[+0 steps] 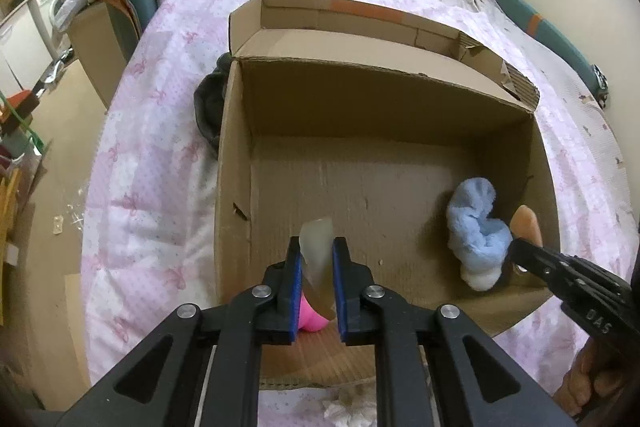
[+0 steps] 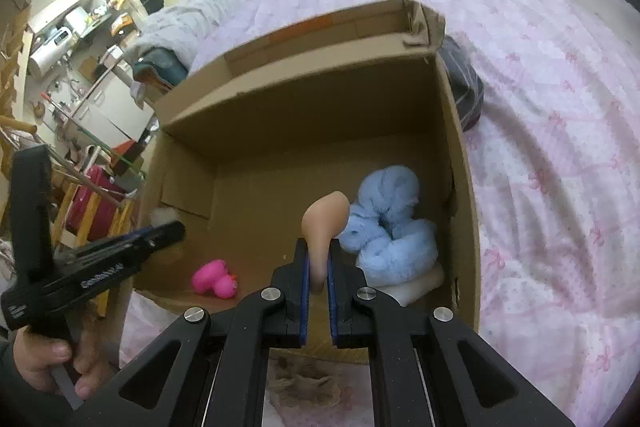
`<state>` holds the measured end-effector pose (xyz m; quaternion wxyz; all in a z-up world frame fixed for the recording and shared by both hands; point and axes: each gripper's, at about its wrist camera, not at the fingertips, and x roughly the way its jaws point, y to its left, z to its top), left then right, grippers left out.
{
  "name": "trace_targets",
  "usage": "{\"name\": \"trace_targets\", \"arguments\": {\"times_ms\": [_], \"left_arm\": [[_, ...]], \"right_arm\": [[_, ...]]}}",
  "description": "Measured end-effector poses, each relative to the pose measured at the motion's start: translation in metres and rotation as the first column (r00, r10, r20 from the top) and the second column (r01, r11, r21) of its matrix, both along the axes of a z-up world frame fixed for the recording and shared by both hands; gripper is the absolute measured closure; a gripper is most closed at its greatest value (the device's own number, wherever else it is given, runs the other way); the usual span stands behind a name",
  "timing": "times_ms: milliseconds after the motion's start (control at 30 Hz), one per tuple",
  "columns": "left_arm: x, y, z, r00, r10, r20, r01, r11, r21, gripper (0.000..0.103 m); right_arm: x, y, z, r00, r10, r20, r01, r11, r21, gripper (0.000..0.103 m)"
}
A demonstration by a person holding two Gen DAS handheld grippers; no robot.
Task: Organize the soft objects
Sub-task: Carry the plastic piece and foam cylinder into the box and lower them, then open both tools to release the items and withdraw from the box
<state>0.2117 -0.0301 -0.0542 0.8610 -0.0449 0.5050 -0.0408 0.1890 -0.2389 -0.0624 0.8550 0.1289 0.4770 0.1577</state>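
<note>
**Both grippers loaded over the open box**

Your left gripper (image 1: 316,259) has its jaws clenched on a translucent soft piece (image 1: 318,247), held above the near-left part of the cardboard box (image 1: 236,155). Your right gripper (image 2: 318,263) grasps a peach soft piece (image 2: 325,223) over the near-right part. Inside, a blue plush toy (image 2: 390,223) lies on a white pad (image 2: 420,285) in the right corner against the wall, and a pink plush duck (image 2: 214,277) sits by the near-left edge. The middle and far floor of the box is bare cardboard. The box rests on the pink-patterned bed quilt (image 2: 560,147), with a dark cloth (image 1: 208,107) tucked beside its far outer corner.
</note>
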Motion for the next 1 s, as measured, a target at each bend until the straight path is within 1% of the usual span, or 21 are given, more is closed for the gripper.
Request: {"name": "trace_targets", "arguments": {"times_ms": [167,267,400,500,667,767,800,833,867,1000], "left_arm": [[0.004,0.001,-0.005,1.0,0.01,-0.026,-0.01,1.0,0.001,0.089],[0.005,0.004,-0.005,0.999,0.019,-0.036,-0.019,1.0,-0.014,0.089],[0.004,0.005,-0.004,0.999,0.029,-0.023,-0.029,1.0,-0.002,0.088],[0.003,0.005,-0.005,0.999,0.033,-0.025,-0.033,0.999,-0.01,0.088],[0.001,0.001,-0.003,1.0,0.021,-0.008,-0.021,1.0,0.0,0.087],[0.0,0.0,-0.002,1.0,0.015,-0.002,-0.015,1.0,0.002,0.084],[-0.001,0.0,-0.002,1.0,0.014,-0.001,-0.014,1.0,0.002,0.081],[-0.001,0.0,-0.002,1.0,0.012,-0.001,-0.012,1.0,0.002,0.075],[-0.001,-0.001,-0.002,1.0,0.012,-0.001,-0.012,1.0,0.003,0.073],[-0.001,-0.002,-0.001,1.0,0.009,0.004,-0.009,1.0,0.0,0.071]], "right_arm": [[0.003,0.007,-0.008,1.0,0.006,-0.02,-0.007,1.0,-0.029,0.094],[0.005,0.012,-0.01,1.0,0.016,-0.022,-0.017,0.999,-0.04,0.094],[0.007,0.013,-0.016,0.999,0.016,-0.039,-0.018,0.999,-0.051,0.093],[0.006,0.013,-0.017,0.999,0.016,-0.046,-0.018,0.998,-0.06,0.093],[0.007,0.012,-0.019,0.999,0.009,-0.052,-0.012,0.998,-0.065,0.093],[0.007,0.012,-0.019,0.998,0.011,-0.054,-0.015,0.997,-0.07,0.093],[0.007,0.012,-0.019,0.998,0.013,-0.055,-0.016,0.997,-0.072,0.093],[0.008,0.014,-0.02,0.998,0.015,-0.056,-0.019,0.997,-0.074,0.093],[0.008,0.014,-0.021,0.998,0.016,-0.057,-0.02,0.997,-0.076,0.093],[0.009,0.016,-0.023,0.998,0.016,-0.059,-0.021,0.997,-0.076,0.093]]}}
